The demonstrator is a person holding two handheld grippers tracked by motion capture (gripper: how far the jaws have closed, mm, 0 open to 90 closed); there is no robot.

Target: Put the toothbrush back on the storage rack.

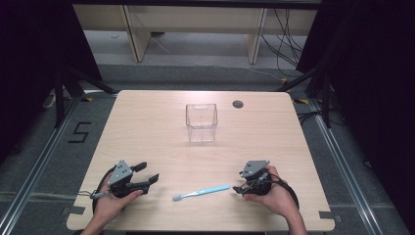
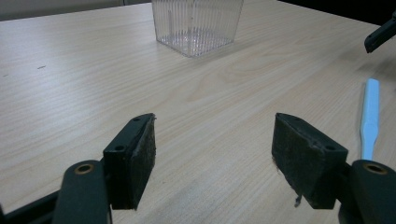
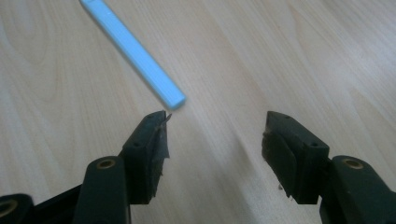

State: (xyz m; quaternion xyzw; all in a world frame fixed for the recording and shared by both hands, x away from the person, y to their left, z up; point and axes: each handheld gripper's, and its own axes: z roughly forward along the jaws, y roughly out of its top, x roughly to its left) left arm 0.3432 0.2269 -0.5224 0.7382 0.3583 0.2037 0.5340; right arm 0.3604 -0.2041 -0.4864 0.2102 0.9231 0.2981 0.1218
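Toothbrush, light blue plastic with a white bristled head (image 1: 201, 191), lies flat on the pale wooden table (image 1: 161, 127) near the front edge, between the two hands. Its head points toward the person's left and its handle end toward the right. In the left gripper view the slim blue handle (image 2: 370, 119) lies off to the right of the jaws, apart from them. In the right gripper view the squared handle end (image 3: 135, 51) stops just ahead of the left-hand jaw tip, close but not between the pads; whether it touches that tip I cannot tell.

The left gripper (image 1: 147, 175) rests low over the table in the person's left hand (image 1: 110, 203), its jaws spread wide with only bare wood between them. The right gripper (image 1: 238, 182), held in the right hand (image 1: 274, 196), also has its jaws wide apart and grips nothing.

A clear, square, ribbed plastic container (image 1: 201, 122) stands upright farther back near the middle of the table, well apart from both grippers and from the toothbrush. A small round grey grommet (image 1: 238, 104) sits in the tabletop to its right.
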